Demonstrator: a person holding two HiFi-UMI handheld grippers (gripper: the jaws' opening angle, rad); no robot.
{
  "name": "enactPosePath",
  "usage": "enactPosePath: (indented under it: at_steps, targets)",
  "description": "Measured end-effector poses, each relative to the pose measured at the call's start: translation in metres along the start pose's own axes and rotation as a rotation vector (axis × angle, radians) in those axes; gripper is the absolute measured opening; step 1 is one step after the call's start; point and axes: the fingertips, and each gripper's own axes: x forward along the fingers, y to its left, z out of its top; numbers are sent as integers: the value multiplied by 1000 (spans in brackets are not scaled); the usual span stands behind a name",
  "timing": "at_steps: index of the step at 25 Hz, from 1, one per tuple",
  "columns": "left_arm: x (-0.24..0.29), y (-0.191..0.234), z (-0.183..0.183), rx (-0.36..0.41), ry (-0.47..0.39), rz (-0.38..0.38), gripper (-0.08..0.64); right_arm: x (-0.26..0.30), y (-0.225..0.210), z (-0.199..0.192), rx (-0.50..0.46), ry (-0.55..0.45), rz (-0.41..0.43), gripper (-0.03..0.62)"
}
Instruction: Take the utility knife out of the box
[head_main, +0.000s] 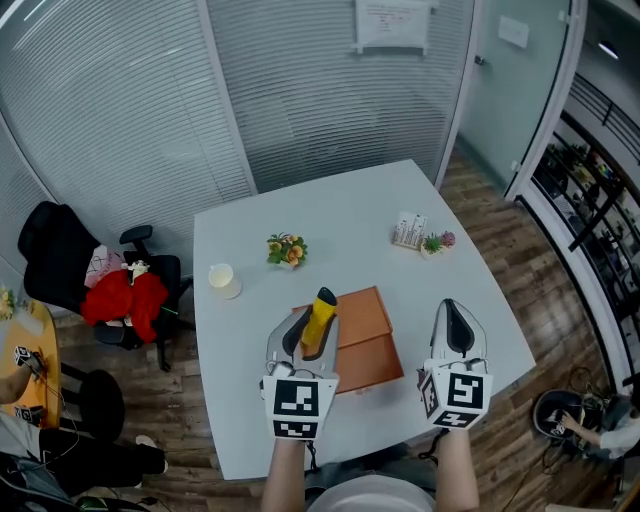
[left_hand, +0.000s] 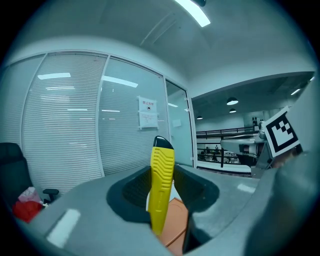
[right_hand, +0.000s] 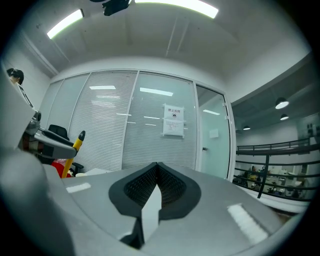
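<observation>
Head view looks down on a smooth white table (head_main: 250, 240) beside slatted glass walls. A paper notice (head_main: 392, 22) hangs there, its print too small to read. A black office chair (head_main: 55, 255) with red cloth on it stands to the left. A flat orange-brown box (head_main: 368, 345) lies near the table's front edge. Over it, the left gripper (head_main: 305, 338) pinches the ridged yellow utility knife (head_main: 321, 315), black tip outward. The right gripper (head_main: 456, 322) has its jaws pressed together on nothing. A white cup (head_main: 222, 279) and small flowers (head_main: 286, 250) sit farther back.
</observation>
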Motion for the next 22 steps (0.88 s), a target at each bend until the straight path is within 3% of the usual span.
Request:
enactPosePath:
  at_steps: [22]
  targets:
    - [-1, -8, 1, -23, -8, -13, 147, -11, -8, -5, 2, 10, -18, 26]
